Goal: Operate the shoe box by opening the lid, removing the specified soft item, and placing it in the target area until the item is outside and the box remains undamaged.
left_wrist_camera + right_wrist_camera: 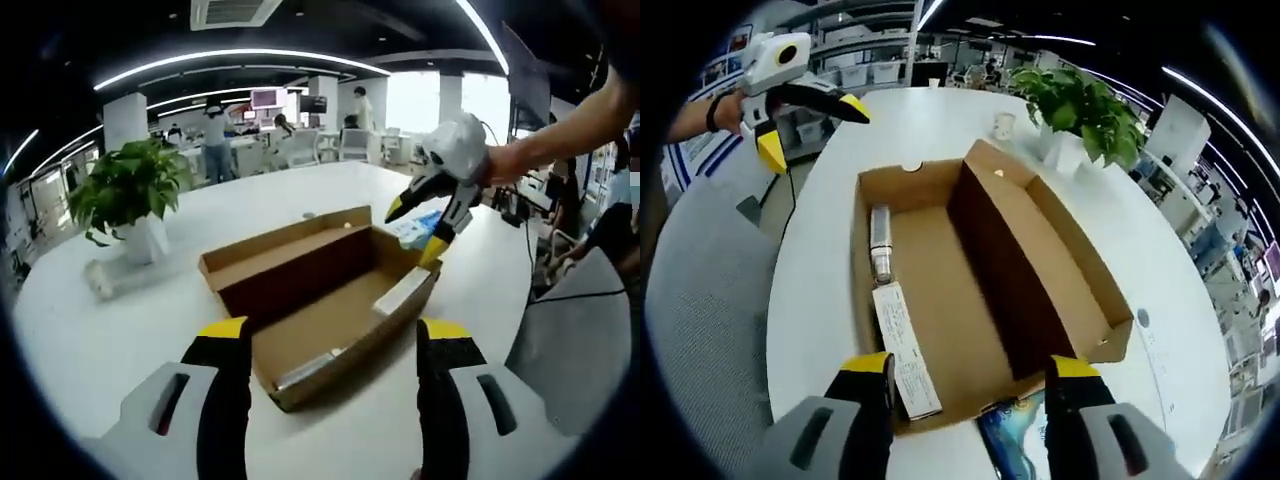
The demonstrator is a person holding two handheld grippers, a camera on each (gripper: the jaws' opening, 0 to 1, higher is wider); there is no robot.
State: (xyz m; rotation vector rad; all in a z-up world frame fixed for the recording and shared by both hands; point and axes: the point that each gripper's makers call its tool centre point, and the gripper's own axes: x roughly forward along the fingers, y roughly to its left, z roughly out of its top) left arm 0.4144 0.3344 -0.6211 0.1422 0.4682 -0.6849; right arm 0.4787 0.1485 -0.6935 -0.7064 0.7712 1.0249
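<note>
The shoe box (970, 290) lies open on the white tabletop (830, 260), lid folded back, likely so both tongs can reach inside; the left tongs (335, 335) and right tongs (970, 370) stand wide and empty. The right gripper view looks down onto a small upright bottle (880, 243) and paper strip (905, 350) along the box's left wall, and a colourful packet (1015, 435), possibly the soft item, just outside its near edge. The left gripper view shows the box from its other end, with a potted plant (125, 195) to its left.

The shoe box (940, 290) is plain brown cardboard, with a darker reddish-brown shade on the inner face of its raised lid (1005, 285), and it sits on a white table (1200, 300). Both grippers, left (333, 345) and right (970, 385), have black jaws tipped yellow on pale grey bodies. The far plant (125, 180) has green leaves in a white pot (145, 238).
</note>
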